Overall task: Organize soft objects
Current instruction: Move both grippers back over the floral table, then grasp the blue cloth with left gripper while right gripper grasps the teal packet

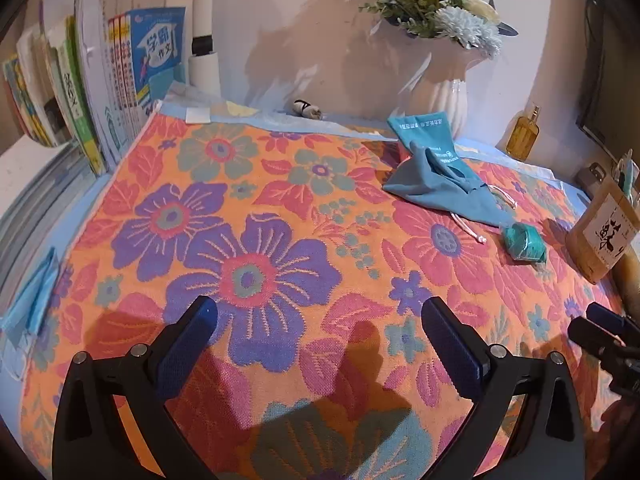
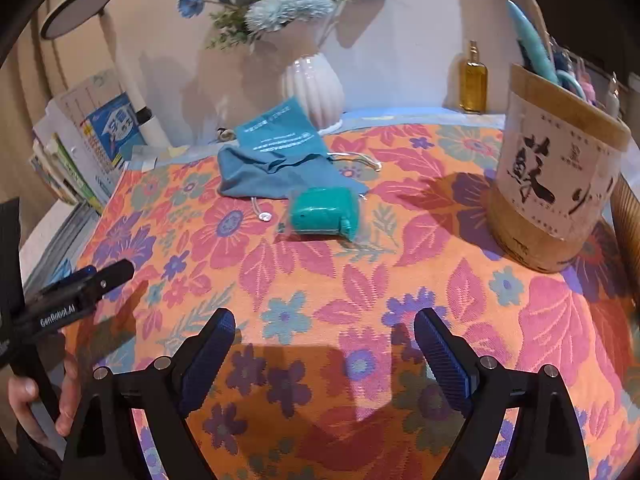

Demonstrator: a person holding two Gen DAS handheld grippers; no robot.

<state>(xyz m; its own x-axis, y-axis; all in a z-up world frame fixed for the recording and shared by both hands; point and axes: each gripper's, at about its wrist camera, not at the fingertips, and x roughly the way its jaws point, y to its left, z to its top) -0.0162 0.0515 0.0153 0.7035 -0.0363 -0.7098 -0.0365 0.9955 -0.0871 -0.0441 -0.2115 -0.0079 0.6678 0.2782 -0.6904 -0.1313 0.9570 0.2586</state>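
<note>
You work at a desk against a pale wall, covered by a floral cloth (image 2: 360, 280) in orange, pink and purple. Books (image 1: 80, 92) lean at the far left, a white vase (image 2: 314, 88) of flowers stands at the back, and a wooden pen holder (image 2: 556, 176) sits at the right with an amber bottle (image 2: 473, 80) behind it.

The soft things lie toward the back of the cloth. The teal pouch (image 2: 276, 160) is crumpled and half folded over itself just in front of the vase, its white cord (image 2: 262, 214) trailing forward. The small teal bundle (image 2: 322, 212) lies just in front of the pouch, touching its near edge or nearly so.

Nothing looks started yet. The bundle probably belongs in the pouch, so I'd have you pin or lift the pouch mouth with one gripper and carry the bundle with the other. The bundle seems wrapped in clear film and may slip, so pinch it across the middle. Take the pouch by its hem, not the cord.

Your left gripper (image 1: 320, 320) hovers over the near cloth with fingers spread wide and nothing between them. Your right gripper (image 2: 324, 332) hovers likewise, spread and empty, pointing toward the bundle but well short of it.
</note>
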